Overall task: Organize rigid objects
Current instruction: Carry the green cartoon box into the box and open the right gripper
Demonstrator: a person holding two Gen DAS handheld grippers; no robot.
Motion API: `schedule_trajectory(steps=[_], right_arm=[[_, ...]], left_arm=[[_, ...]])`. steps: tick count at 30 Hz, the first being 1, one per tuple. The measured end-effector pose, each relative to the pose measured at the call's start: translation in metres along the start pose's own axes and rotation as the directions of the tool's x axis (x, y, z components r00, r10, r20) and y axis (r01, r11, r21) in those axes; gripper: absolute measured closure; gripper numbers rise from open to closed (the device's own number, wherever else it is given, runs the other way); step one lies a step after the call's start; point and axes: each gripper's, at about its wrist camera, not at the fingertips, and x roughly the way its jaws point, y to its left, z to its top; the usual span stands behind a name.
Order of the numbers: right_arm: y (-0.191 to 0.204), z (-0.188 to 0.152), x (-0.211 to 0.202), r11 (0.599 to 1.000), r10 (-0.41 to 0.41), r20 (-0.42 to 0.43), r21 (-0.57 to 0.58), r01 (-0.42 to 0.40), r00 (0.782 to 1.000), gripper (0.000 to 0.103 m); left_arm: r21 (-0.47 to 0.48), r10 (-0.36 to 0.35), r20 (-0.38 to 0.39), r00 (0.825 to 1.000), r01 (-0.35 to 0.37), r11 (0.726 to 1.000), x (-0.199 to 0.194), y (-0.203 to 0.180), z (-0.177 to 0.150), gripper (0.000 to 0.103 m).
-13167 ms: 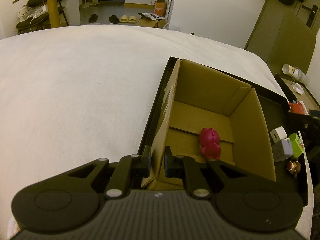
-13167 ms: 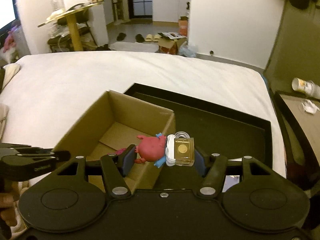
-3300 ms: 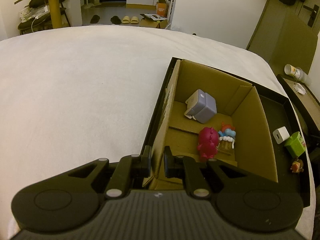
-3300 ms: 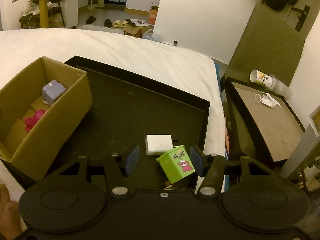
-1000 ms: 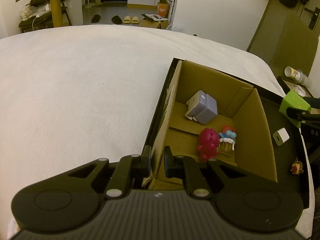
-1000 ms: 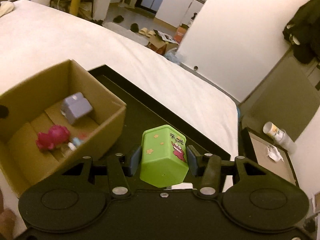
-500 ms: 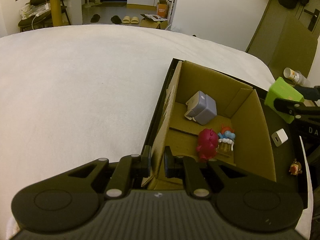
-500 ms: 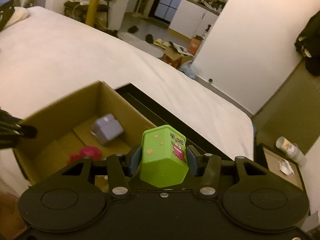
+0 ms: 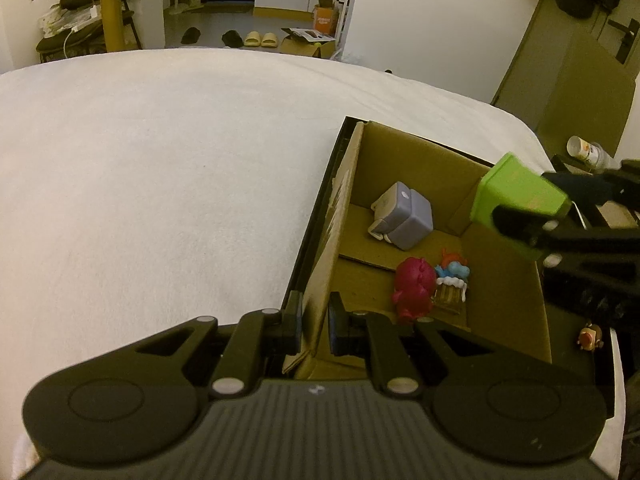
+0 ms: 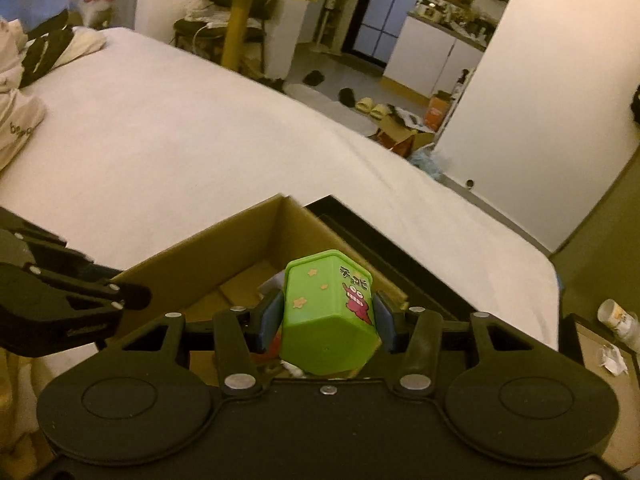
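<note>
Left-wrist view: right gripper clamps the green hexagonal plastic box, hovering above the open brown cardboard carton's right wall; left gripper pinches the carton's near-left wall.

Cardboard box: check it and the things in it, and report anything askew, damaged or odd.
Nothing looks damaged. The cardboard box sits in the black tray, its near wall pinched by the left gripper. Inside, the grey cube lies tilted and the pink figure lies on its side. The right gripper holds the green box above it.
</note>
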Motion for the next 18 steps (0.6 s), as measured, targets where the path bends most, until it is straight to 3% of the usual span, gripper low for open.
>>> schedule_trajectory(steps=[9, 18], right_arm=[[0.010, -0.007, 0.011, 0.999, 0.018, -0.034, -0.033, -0.020, 0.999, 0.055], [0.020, -0.011, 0.028, 0.997, -0.016, -0.071, -0.076, 0.011, 0.997, 0.055]], left_arm=[[-0.012, 0.003, 0.015, 1.000, -0.003, 1.000, -0.002, 0.001, -0.004, 0.092], [-0.025, -0.005, 0.012, 1.000, 0.005, 1.000, -0.004, 0.004, -0.002, 0.091]])
